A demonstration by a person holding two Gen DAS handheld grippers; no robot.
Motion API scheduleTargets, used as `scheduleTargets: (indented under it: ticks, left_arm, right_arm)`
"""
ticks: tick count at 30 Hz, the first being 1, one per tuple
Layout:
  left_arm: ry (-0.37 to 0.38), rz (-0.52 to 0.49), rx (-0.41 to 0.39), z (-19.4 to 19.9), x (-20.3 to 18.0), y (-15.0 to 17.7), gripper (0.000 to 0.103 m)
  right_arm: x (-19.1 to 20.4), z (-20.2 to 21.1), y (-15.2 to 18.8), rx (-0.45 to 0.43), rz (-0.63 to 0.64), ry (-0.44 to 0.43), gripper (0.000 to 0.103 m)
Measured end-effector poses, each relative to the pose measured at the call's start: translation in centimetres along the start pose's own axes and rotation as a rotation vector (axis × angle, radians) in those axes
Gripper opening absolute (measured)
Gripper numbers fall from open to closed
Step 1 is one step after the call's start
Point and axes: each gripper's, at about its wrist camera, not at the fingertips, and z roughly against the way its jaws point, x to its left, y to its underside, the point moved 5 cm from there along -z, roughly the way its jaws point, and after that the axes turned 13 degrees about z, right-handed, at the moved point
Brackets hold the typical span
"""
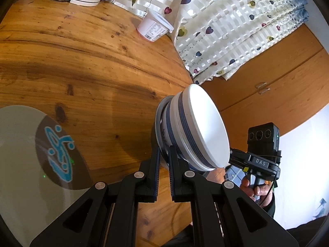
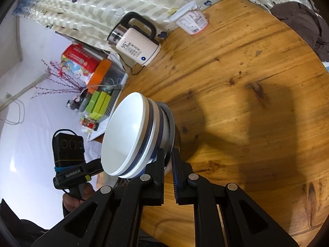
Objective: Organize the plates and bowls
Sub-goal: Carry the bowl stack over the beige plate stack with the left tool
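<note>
A stack of white bowls with blue bands (image 1: 197, 127) is held tilted over the wooden table's edge, its bottom bowl grey-rimmed. My left gripper (image 1: 164, 154) is shut on the lowest bowl's rim from one side. My right gripper (image 2: 167, 154) is shut on the same stack (image 2: 131, 135) from the other side. Each gripper shows in the other's view: the right one (image 1: 261, 156), the left one (image 2: 70, 164). A grey plate with a brown centre and blue pattern (image 1: 41, 154) lies on the table at lower left.
A round wooden table (image 1: 82, 61) carries a white electric kettle (image 2: 137, 45) with a cord and a white yoghurt tub (image 1: 155, 27) at its far side. A heart-patterned curtain (image 1: 236, 26) hangs behind. A wooden cabinet (image 1: 277, 78) stands beyond the table. Boxes and tins (image 2: 90, 78) clutter a side shelf.
</note>
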Motion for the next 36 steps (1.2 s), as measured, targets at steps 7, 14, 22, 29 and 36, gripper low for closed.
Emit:
scheduleTargets:
  ticks: [7, 14, 22, 29, 36]
  left_arm:
    - [-0.005, 0.009, -0.034, 1.8, 0.6, -0.1, 0.006]
    - [-0.014, 0.021, -0.073, 3.9, 1.4, -0.1, 0.006]
    - [-0.028, 0.040, -0.121, 6.5, 2.6, -0.1, 0.006]
    - [-0.044, 0.067, -0.162, 8.7, 4.0, 0.4, 0.006]
    - [-0.068, 0.103, -0.202, 10.9, 5.7, 1.0, 0.006]
  right_arm:
    - [1.6, -1.1, -0.7, 0.012, 0.029, -0.016, 0.009]
    - [3.5, -2.2, -1.2, 0.028, 0.061, -0.037, 0.009]
    - [5.8, -4.1, -1.6, 0.054, 0.100, -0.068, 0.009]
    - [7.6, -5.9, -1.8, 0.085, 0.129, -0.096, 0.009]
    - [9.4, -8.1, -1.9, 0.125, 0.159, -0.128, 0.009]
